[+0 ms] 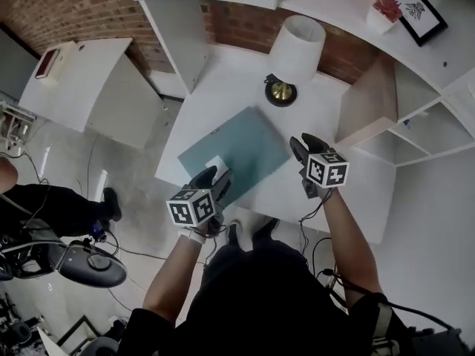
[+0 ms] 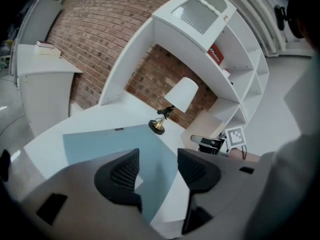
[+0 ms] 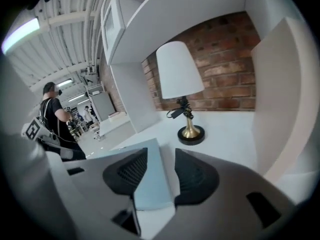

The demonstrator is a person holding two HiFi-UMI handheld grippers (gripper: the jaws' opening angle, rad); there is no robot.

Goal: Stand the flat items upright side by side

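A flat teal item (image 1: pixel 236 153) lies on the white desk (image 1: pixel 223 87) with a small white card (image 1: pixel 216 165) on its near corner. My left gripper (image 1: pixel 215 184) hovers over that near corner, jaws apart, nothing between the pads. In the left gripper view the teal item (image 2: pixel 110 141) spreads out beneath the open left gripper (image 2: pixel 157 166). My right gripper (image 1: pixel 303 154) sits at the item's right corner. In the right gripper view that teal corner (image 3: pixel 150 179) shows below the gap of the right gripper (image 3: pixel 161 166), with the pads not pressing on it.
A lamp with a white shade (image 1: pixel 295 50) and a brass base (image 1: pixel 280 91) stands at the back of the desk. White shelving (image 1: pixel 415 124) rises at the right, its side panel (image 3: pixel 280 99) close by. A chair base (image 1: pixel 89 262) and cables lie on the floor at left.
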